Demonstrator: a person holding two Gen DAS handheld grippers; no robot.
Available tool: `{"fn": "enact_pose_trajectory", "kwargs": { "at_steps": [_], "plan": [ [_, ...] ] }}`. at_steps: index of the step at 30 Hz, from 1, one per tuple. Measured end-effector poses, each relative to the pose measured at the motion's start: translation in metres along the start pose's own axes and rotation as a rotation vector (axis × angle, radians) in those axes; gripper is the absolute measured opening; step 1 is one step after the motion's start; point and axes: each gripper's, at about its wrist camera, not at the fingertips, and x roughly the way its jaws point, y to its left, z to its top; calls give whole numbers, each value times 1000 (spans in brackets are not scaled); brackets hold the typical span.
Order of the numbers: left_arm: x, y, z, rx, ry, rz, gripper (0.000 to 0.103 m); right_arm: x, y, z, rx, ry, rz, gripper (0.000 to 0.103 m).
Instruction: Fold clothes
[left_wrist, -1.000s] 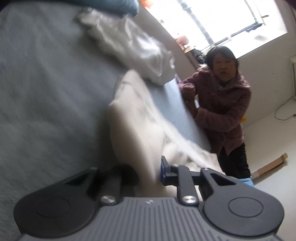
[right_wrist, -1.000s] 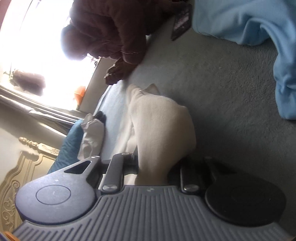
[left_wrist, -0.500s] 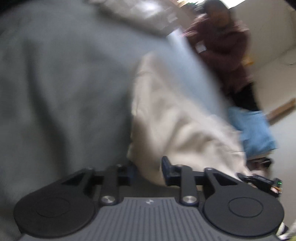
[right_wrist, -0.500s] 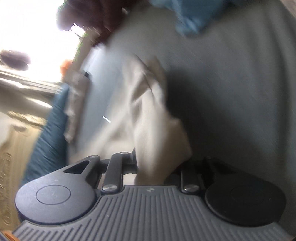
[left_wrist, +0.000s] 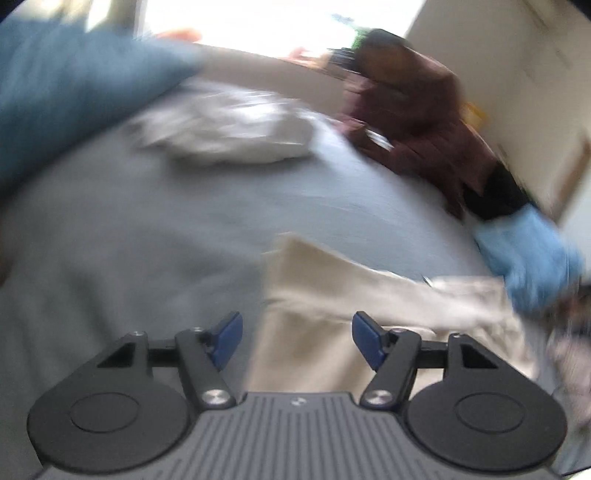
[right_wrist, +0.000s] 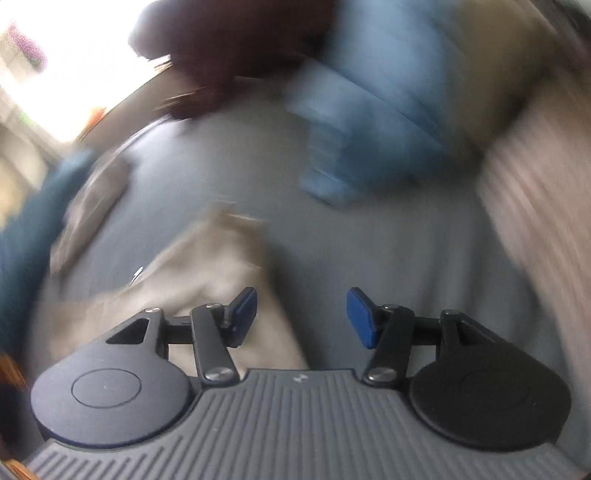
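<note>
A cream garment (left_wrist: 332, 295) lies folded on the grey bed cover (left_wrist: 166, 240), blurred in both views. My left gripper (left_wrist: 297, 338) hovers above its near edge with the jaws opening; the blue pads (left_wrist: 229, 332) stand apart and press on nothing. In the right wrist view the same cream garment (right_wrist: 207, 273) lies below and left of my right gripper (right_wrist: 301, 317). That gripper's jaws are opening too, and only bed cover (right_wrist: 369, 240) shows between its pads.
A crumpled white cloth (left_wrist: 229, 133) and a blue pillow (left_wrist: 66, 85) lie at the far side of the bed. A person in a maroon jacket (left_wrist: 413, 122) stands at the bed's edge. A light blue garment (right_wrist: 369, 129) and a ribbed beige cloth (right_wrist: 535, 221) lie to the right.
Both grippers have let go of the cream garment, opened and risen. The garment dropped onto the bed cover. Both views have rolled and swung across the bed.
</note>
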Motion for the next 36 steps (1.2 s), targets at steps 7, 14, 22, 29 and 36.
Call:
{"fn": "enact_pose_trajectory", "kwargs": {
  "at_steps": [7, 14, 22, 29, 36],
  "plan": [
    [69, -67, -56, 272, 106, -127, 66, 38, 126, -49, -730, -31, 124, 40],
    [66, -71, -50, 341, 71, -77, 65, 71, 132, -74, -900, 60, 100, 32],
    [113, -42, -37, 212, 99, 96, 71, 109, 101, -32, -692, 75, 72, 30],
    [102, -42, -5, 198, 11, 117, 69, 98, 105, 8, -629, 24, 108, 22],
    [138, -20, 13, 52, 48, 201, 76, 162, 79, 27, -547, 65, 40, 16]
  ]
}}
